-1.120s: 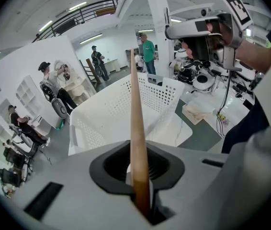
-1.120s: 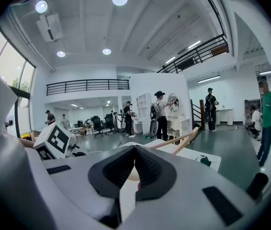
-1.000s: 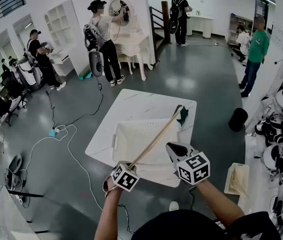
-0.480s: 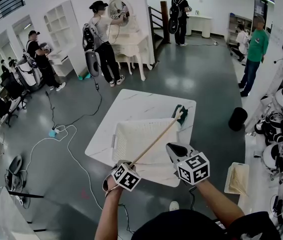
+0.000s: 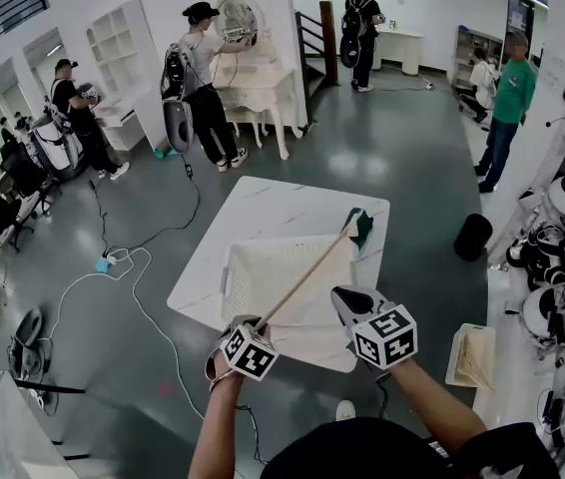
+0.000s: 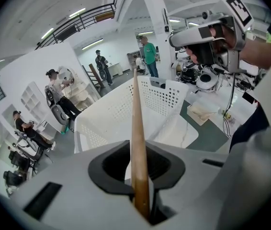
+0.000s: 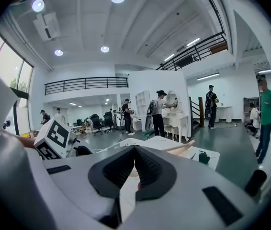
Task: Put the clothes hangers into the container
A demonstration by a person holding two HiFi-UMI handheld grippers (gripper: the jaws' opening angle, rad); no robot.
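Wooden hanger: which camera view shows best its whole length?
The head view: the wooden hanger runs full length from the left gripper across the white basket. The left gripper view shows it foreshortened, clamped between the jaws. The right gripper view shows only one pale end.

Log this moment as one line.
left gripper: shut on wooden hanger | hanger: angled across white basket | right gripper: shut, empty | basket: on marble table
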